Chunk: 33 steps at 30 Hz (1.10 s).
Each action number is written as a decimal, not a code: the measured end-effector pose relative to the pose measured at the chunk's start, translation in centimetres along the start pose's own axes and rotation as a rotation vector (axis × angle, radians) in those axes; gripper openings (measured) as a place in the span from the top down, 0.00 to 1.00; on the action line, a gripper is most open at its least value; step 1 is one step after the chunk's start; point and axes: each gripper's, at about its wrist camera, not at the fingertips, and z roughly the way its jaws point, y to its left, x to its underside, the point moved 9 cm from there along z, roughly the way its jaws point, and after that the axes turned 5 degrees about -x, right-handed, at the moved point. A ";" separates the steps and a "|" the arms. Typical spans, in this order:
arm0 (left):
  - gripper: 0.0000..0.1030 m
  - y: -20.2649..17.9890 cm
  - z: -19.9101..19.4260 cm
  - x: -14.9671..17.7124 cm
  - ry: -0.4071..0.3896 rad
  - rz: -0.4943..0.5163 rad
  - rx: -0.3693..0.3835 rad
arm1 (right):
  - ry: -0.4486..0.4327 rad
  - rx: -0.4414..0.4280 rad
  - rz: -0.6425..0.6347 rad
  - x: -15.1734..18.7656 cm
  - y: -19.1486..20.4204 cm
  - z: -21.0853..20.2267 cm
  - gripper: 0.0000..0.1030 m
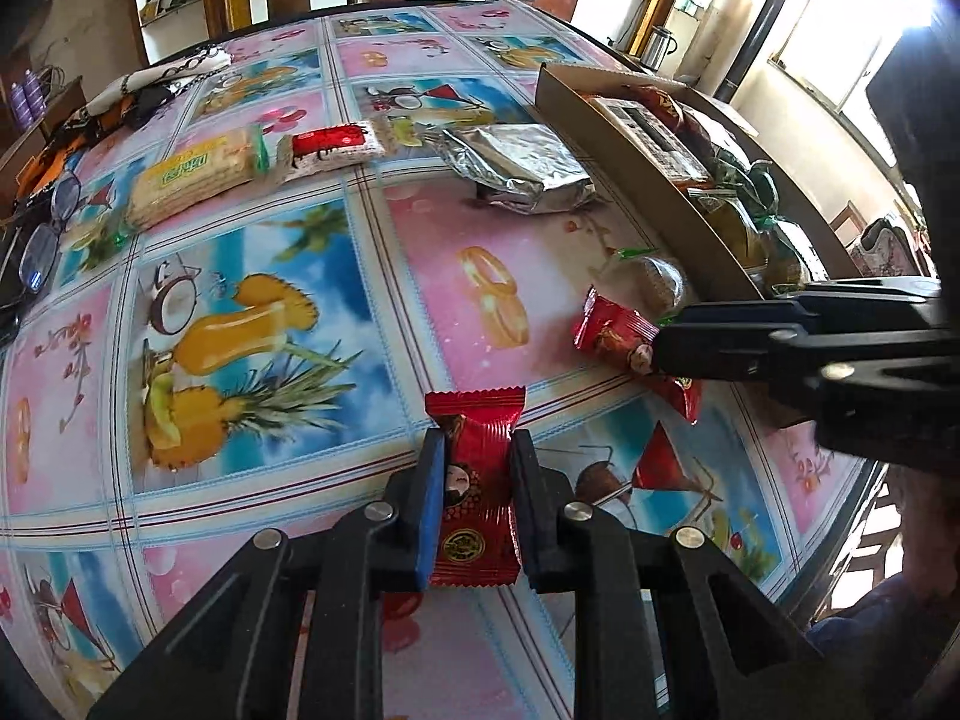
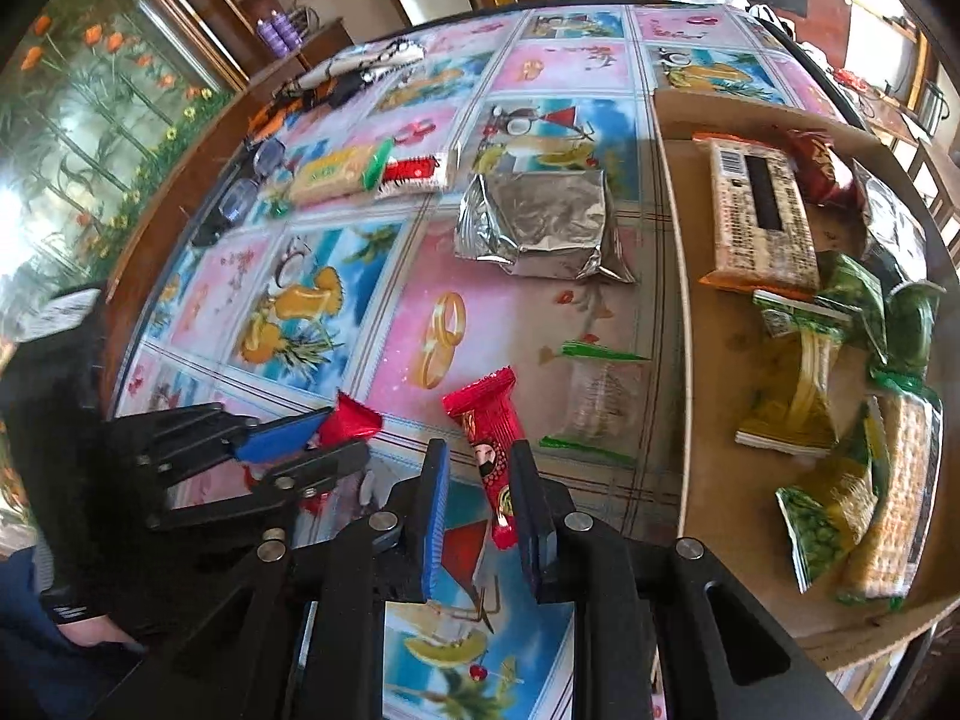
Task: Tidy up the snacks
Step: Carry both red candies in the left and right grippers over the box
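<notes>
We see a glossy, smooth plastic tablecloth [image 1: 252, 324] under shiny, crinkled red foil candy wrappers [image 1: 477, 498], and a silver packet [image 2: 534, 228] of wrinkled metallic foil. The cardboard tray [image 2: 678, 312] looks matt and brown, holding glossy plastic snack bags [image 2: 798, 384]. We note matt black plastic gripper fingers [image 1: 537, 510] with blue pads.

Sunlit room with wooden furniture

Bright windows [image 1: 840, 48] glare at one side; dark wooden shelving [image 2: 288, 0] and a flower-painted glass panel [image 2: 90, 138] stand behind.
</notes>
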 end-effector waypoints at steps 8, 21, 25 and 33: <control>0.80 0.0 0.0 0.0 -0.001 0.023 -0.004 | 0.021 0.093 -0.088 -0.2 0.3 1.5 0.70; 0.83 -0.1 -0.1 0.0 -0.018 0.034 -0.024 | 0.049 0.106 -0.084 0.8 -0.5 2.5 0.79; 0.83 0.5 -0.5 0.1 -0.027 0.002 -0.024 | 0.020 0.101 -0.077 0.6 -0.4 1.8 0.79; 0.83 2.0 -2.9 -1.5 -0.125 -0.021 -0.112 | -0.080 0.047 -0.066 -0.4 0.9 -0.7 0.79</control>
